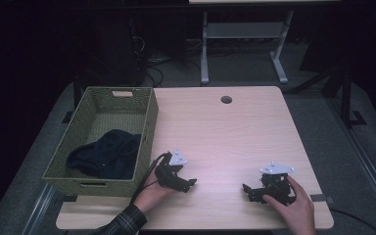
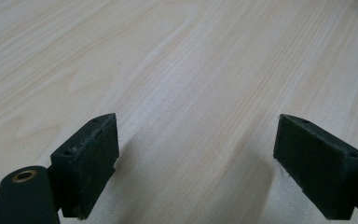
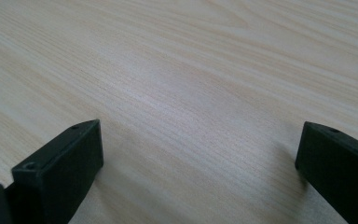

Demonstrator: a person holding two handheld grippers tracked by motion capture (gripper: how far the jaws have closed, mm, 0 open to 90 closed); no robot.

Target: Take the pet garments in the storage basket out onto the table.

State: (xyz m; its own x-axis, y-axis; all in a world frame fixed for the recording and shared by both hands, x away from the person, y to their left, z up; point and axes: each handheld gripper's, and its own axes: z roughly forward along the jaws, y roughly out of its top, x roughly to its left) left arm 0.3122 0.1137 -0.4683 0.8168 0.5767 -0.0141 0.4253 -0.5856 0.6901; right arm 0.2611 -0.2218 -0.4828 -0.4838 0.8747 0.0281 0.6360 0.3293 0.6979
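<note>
My left gripper (image 1: 192, 183) rests low on the light wooden table (image 1: 225, 132) near its front edge, just right of the basket, held by a hand in a plaid sleeve. Its jaws stand wide open over bare wood, and the left gripper view (image 2: 196, 163) has nothing between them. My right gripper (image 1: 247, 191) sits at the front right of the table, pointing left toward the other one. It is open too, with only wood grain between its jaws in the right gripper view (image 3: 200, 172).
A green woven basket (image 1: 147, 122) stands on the table's left side with a dark garment (image 1: 105, 154) bunched inside it. A round cable hole (image 1: 226, 99) lies near the far edge. Desk legs and cables crowd the dark floor beyond.
</note>
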